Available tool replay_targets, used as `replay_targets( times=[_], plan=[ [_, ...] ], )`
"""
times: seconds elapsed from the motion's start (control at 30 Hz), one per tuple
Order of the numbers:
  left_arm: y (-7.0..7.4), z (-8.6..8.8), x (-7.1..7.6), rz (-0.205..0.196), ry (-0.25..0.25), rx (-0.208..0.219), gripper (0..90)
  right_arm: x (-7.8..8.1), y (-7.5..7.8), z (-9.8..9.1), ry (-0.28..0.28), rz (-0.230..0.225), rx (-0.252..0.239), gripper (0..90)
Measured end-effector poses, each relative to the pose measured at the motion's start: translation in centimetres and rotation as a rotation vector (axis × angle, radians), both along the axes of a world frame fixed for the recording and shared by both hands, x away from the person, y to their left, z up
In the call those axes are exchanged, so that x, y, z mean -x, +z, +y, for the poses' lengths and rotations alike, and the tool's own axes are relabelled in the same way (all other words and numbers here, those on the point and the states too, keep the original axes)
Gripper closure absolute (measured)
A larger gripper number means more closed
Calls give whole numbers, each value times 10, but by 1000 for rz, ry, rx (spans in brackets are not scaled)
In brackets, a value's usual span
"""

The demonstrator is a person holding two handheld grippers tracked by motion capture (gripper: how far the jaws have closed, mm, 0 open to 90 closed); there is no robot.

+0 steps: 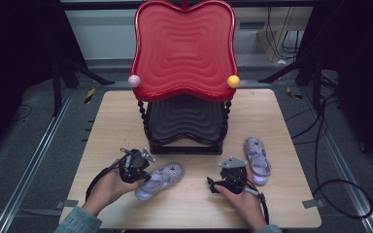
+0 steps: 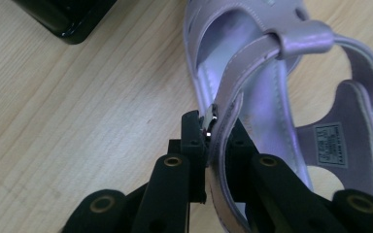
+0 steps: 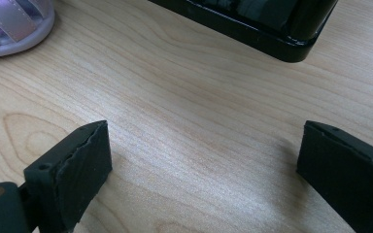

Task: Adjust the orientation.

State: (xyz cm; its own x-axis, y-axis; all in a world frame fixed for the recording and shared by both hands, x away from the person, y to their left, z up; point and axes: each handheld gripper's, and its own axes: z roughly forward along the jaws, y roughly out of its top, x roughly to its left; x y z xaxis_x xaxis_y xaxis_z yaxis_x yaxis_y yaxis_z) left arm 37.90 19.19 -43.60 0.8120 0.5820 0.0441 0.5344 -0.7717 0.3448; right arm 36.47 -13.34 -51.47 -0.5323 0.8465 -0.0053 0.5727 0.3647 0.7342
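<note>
Gripping thin strap firmly near buckle advised, so lilac plastic sandal neither twists nor slips during carry toward two-tier red-and-black rack. Left gripper: jaws nearly together, pinching sandal strap; sandal low over light wooden table, front left of rack. Right gripper: jaws spread wide, holding nothing, over bare table. Second lilac sandal lies just beyond it.

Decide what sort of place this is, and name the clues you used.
Probably a recording studio or lab rather than a home: dark stands flank the wooden table, cables trail over grey carpet, and metal rails run alongside.
</note>
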Motion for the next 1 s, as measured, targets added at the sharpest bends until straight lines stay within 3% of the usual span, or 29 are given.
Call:
replay_targets(
  times=[0.23, 0.33, 0.37, 0.47, 0.53, 0.57, 0.6, 0.63, 0.77, 0.87, 1.0],
  plan=[
    [-13, 5, 4, -4, -12, -34, 815, 0, 0, 0, -2, 2, 0, 56],
    [-13, 8, 7, -12, 0, -20, 726, 0, 0, 0, -3, 2, 1, 56],
    [-6, 8, 12, -50, 16, -16, 647, 0, 0, 0, -2, 2, 0, 56],
    [10, 11, 19, -102, 19, 11, 586, 0, 0, 0, -2, 2, 1, 56],
    [16, 12, 22, -113, 24, 15, 540, 0, 0, 0, -2, 2, 1, 56],
    [28, 14, 29, -140, 36, 18, 488, 0, 0, 0, -2, 2, 1, 56],
    [28, 14, 29, -140, 36, 18, 470, 0, 0, 0, -2, 2, 1, 56],
    [40, 14, 38, -155, 28, 24, 471, 0, 0, 0, -2, 2, 0, 56],
    [47, 13, 50, -143, 10, 48, 490, 1, 0, 0, -4, 4, -2, 56],
    [45, 4, 61, -92, -25, 26, 505, 1, 0, 0, -4, 4, -1, 56],
    [37, -10, 61, -49, -61, 0, 534, 1, 0, 0, -3, 3, -1, 56]
  ],
)
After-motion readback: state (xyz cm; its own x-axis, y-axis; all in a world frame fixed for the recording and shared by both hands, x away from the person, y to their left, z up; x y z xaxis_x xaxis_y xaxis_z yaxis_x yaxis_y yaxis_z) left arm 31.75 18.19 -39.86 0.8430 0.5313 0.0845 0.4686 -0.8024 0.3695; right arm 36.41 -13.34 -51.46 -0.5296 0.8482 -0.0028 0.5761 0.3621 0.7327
